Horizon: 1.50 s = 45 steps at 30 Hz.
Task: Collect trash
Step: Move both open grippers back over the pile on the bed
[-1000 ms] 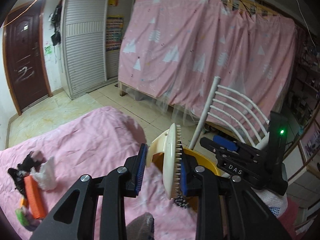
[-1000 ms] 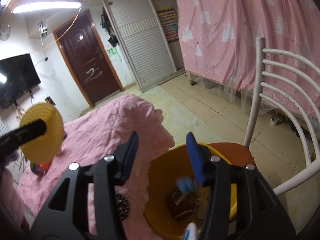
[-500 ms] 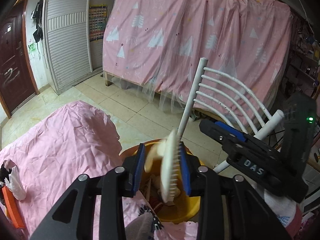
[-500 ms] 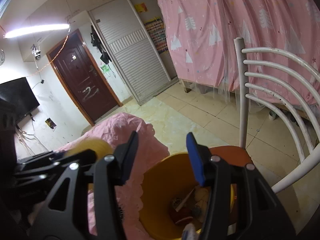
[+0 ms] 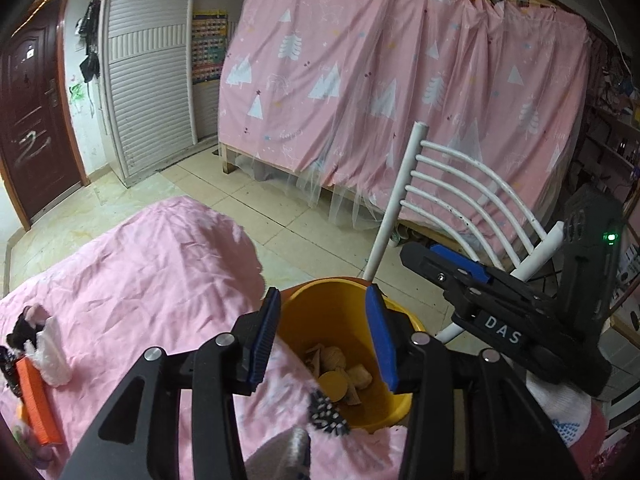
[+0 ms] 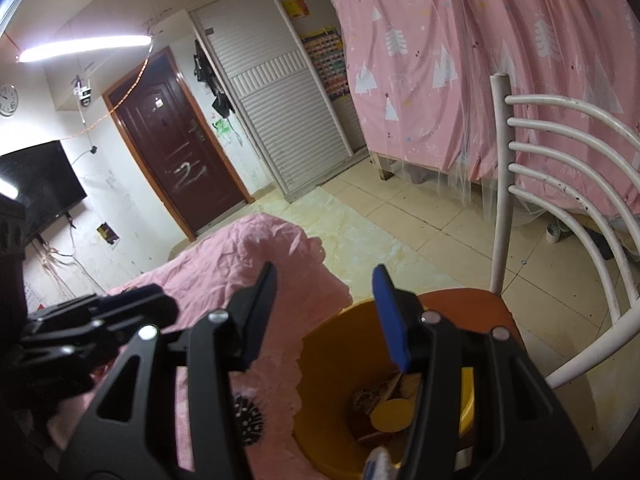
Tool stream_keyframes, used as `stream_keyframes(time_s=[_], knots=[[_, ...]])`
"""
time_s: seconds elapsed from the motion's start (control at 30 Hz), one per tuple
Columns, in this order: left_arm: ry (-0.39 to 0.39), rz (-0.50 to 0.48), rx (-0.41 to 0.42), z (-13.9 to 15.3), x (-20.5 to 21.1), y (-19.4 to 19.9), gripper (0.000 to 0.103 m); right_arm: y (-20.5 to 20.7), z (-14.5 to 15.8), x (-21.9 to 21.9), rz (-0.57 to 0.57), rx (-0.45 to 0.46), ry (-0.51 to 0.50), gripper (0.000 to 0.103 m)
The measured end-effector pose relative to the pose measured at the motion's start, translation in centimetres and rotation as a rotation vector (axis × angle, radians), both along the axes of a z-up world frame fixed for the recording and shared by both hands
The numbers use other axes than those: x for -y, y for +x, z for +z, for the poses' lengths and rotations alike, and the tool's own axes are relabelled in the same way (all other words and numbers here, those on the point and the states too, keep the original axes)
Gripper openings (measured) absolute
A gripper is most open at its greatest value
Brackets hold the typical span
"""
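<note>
At the lower centre of the left wrist view, the left gripper hangs over a round yellow plastic bucket, its blue ribbed pads parting with nothing between them. The bucket stands on the orange seat of a white metal chair with five curved back rails. Inside lie crumpled brownish scraps and one flat yellow disc. A black spiky brush head lies by the bucket's near rim on a wrinkled pink sheet. At the lower left of that frame more trash waits: one orange block and one white plastic bag. At right, the right gripper bears the letters "DAS"; in its own view its jaws stand partly apart, empty, above the bucket.
</note>
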State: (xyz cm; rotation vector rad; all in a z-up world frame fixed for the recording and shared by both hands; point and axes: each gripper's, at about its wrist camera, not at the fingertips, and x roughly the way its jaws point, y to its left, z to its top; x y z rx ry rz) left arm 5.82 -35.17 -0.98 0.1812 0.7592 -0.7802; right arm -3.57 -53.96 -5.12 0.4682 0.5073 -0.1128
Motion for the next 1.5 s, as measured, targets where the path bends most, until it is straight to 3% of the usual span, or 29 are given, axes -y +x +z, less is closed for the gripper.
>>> stream_keyframes(time_s=[0.3,0.4,0.5,0.67,1.03,1.5], knots=[[-0.048,0.095,0.033,2.2,-6.6,0.3,0.035,1.5,1.9,-4.3,0.078,-0.003,-0.053,0.049],[-0.047,0.144,0.065,2.9,-9.2,0.2,0.043,2.2,2.7,-6.5,0.115,-0.001,-0.082,0.057],[-0.030,0.199,0.109,3.5,-11.6,0.3,0.049,2.8,3.1,-8.4,0.152,-0.004,-0.103,0.057],[-0.048,0.279,0.102,3.7,-16.0,1.2,0.051,4.1,3.1,-12.0,0.219,-0.027,-0.135,0.057],[-0.072,0.425,0.073,1.8,-24.2,3.1,0.054,6.6,2.3,-18.0,0.333,-0.076,-0.200,0.058],[-0.037,0.524,0.000,-2.9,-30.2,3.5,0.054,10.4,0.9,-23.5,0.438,-0.136,-0.249,0.058]])
